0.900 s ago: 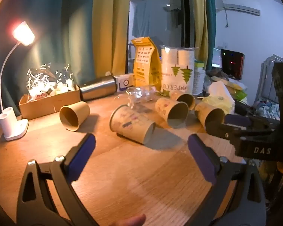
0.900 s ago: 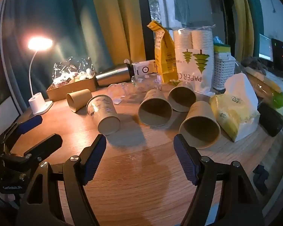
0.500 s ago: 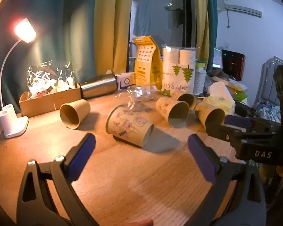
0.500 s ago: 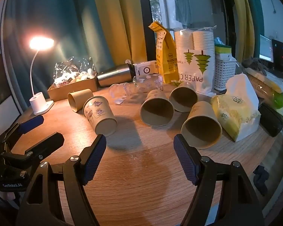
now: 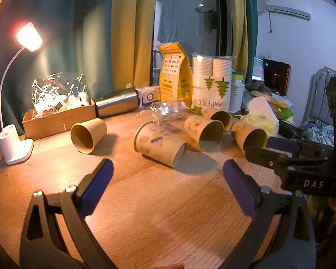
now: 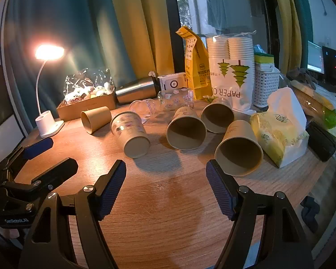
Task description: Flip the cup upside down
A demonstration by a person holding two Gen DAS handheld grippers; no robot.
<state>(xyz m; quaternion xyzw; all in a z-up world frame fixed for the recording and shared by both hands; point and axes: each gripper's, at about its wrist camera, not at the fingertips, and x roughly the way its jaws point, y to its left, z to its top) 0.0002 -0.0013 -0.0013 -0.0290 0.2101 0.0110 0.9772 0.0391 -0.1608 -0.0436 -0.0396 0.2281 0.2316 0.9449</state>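
Several brown paper cups lie on their sides on the wooden table (image 5: 145, 213). A printed cup (image 5: 160, 144) lies in the middle, base toward me; it also shows in the right wrist view (image 6: 131, 133). A plain cup (image 5: 87, 134) lies to its left. More cups lie at the right (image 6: 187, 130) (image 6: 238, 149). My left gripper (image 5: 168, 179) is open and empty, a short way in front of the printed cup. My right gripper (image 6: 165, 181) is open and empty, between the printed cup and the nearest right cup.
A lit white desk lamp (image 5: 13, 143) stands at the left. A cardboard box of sweets (image 5: 58, 116), a steel flask (image 5: 117, 102), a yellow bag (image 5: 173, 74), a pack of paper cups (image 5: 211, 85) and tissues (image 6: 280, 130) line the back and right.
The printed cup has rolled slightly on the table between frames. Both grippers stay open and have shifted only a little.
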